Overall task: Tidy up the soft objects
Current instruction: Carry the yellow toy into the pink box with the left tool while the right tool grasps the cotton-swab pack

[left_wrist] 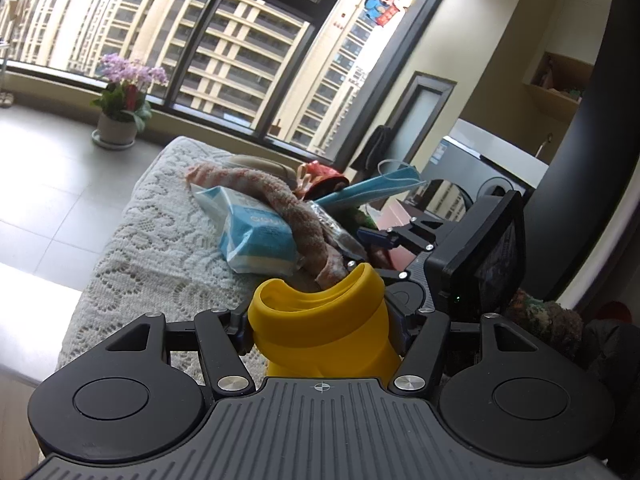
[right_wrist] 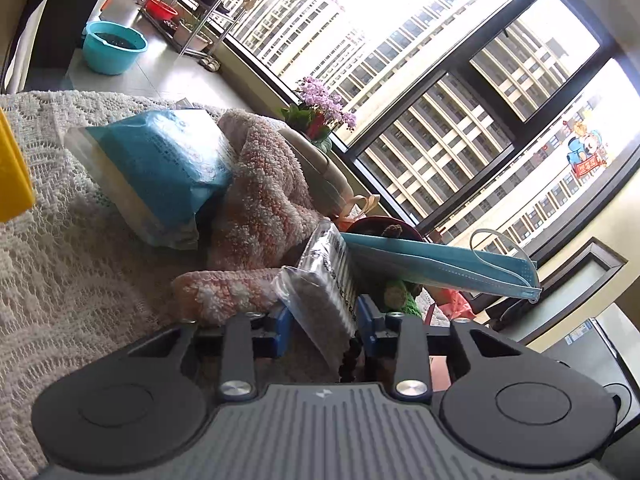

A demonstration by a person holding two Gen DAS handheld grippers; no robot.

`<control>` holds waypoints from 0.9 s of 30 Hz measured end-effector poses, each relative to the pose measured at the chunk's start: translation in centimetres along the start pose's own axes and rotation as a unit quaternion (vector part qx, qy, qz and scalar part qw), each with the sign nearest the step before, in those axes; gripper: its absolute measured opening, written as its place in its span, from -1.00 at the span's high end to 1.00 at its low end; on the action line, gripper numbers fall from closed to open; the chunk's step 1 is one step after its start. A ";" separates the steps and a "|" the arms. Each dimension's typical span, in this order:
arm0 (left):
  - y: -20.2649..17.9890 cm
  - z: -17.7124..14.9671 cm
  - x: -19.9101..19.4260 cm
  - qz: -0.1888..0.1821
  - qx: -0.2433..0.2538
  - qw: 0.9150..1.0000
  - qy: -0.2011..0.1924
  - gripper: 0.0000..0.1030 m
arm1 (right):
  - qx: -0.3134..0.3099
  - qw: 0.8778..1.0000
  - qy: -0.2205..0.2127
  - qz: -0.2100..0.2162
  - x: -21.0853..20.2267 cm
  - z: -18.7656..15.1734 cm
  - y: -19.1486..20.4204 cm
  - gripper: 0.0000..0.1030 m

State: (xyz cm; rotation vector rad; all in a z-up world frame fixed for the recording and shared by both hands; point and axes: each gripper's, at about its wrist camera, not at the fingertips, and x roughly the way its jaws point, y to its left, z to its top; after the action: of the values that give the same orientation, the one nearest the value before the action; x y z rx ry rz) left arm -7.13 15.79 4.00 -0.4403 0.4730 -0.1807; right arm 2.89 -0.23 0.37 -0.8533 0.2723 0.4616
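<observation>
A soft yellow silicone cup (left_wrist: 320,316) sits between the fingers of my left gripper (left_wrist: 322,330), which is shut on it. Its edge shows at the left of the right wrist view (right_wrist: 12,168). My right gripper (right_wrist: 324,326) is shut on a clear plastic packet (right_wrist: 324,292) with a barcode label, its blue pads (right_wrist: 282,332) pressing both sides. The packet lies in a pile with a fluffy pink-white towel (right_wrist: 260,208), a blue tissue pack (right_wrist: 160,168) and a blue face mask (right_wrist: 440,268). In the left wrist view the right gripper (left_wrist: 384,238) reaches into the pile beside the towel (left_wrist: 288,208).
The pile rests on a white lace cover (left_wrist: 160,248) whose edge drops to the tiled floor on the left. A potted orchid (left_wrist: 120,100) stands by the window. A teal basin (right_wrist: 114,46) and a rack are on the floor. A camouflage sleeve (left_wrist: 548,320) is at the right.
</observation>
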 end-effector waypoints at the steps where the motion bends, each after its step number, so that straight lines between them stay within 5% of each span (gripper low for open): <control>1: -0.1 0.0 0.0 0.001 0.001 1.000 0.001 -0.28 | 0.027 1.000 -0.007 0.007 -1.0 0.3 -0.9 0.56; 5: -0.7 -0.1 -0.4 0.002 0.005 1.000 0.003 -0.28 | 0.142 0.987 -0.015 0.067 -5.1 0.2 -5.2 0.59; 9: -2.3 -0.1 -0.5 -0.011 0.021 1.000 0.011 -0.28 | 0.249 0.958 -0.011 0.139 -9.9 -2.2 -10.2 0.62; 12: -4.6 -0.4 -0.2 -0.030 0.046 0.998 0.029 -0.28 | 0.304 0.940 0.008 0.152 -12.8 -5.5 -12.6 0.63; 19: -10.9 0.2 2.8 -0.095 0.106 0.987 0.075 -0.28 | 0.384 0.919 0.026 0.080 -19.9 -15.6 -15.7 0.68; 24: -17.3 6.1 9.8 -0.120 0.147 0.981 0.046 -0.33 | 0.414 0.909 0.024 0.037 -21.7 -18.4 -16.9 0.98; 27: -20.1 9.9 16.3 -0.141 0.119 0.981 0.052 -0.61 | 0.428 0.903 0.012 0.029 -21.6 -19.5 -18.0 1.00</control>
State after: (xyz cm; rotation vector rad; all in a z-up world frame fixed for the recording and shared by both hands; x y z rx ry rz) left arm 10.53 -2.82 14.45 -0.2624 0.4834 -0.5315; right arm -7.86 -31.57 8.72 0.0131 0.4766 0.3345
